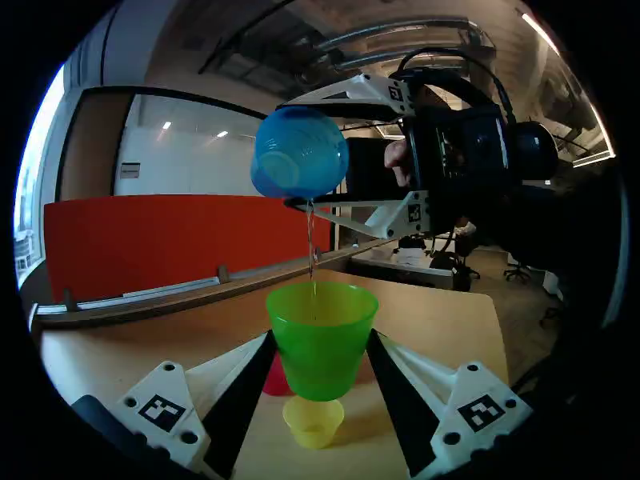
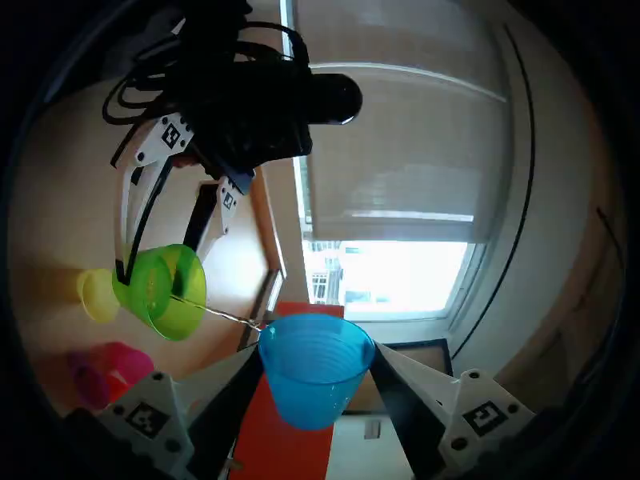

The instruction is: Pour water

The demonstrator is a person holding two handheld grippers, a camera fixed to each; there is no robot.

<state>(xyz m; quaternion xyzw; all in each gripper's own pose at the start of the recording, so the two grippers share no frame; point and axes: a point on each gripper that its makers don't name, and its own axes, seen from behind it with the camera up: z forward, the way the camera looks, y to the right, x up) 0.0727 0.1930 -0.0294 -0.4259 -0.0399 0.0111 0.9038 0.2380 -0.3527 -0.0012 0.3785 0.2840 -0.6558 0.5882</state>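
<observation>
Left gripper view: the left tool is clamped on an upright green cup, held above the tabletop. Farther off, the right tool grips a tipped blue cup, and a thin water stream falls from it into the green cup. A yellow cup and a red cup stand on the tabletop below.

Right gripper view: the right tool pinches the blue cup near the camera, and the stream runs to the green cup in the left tool, far left. A window is behind.
</observation>
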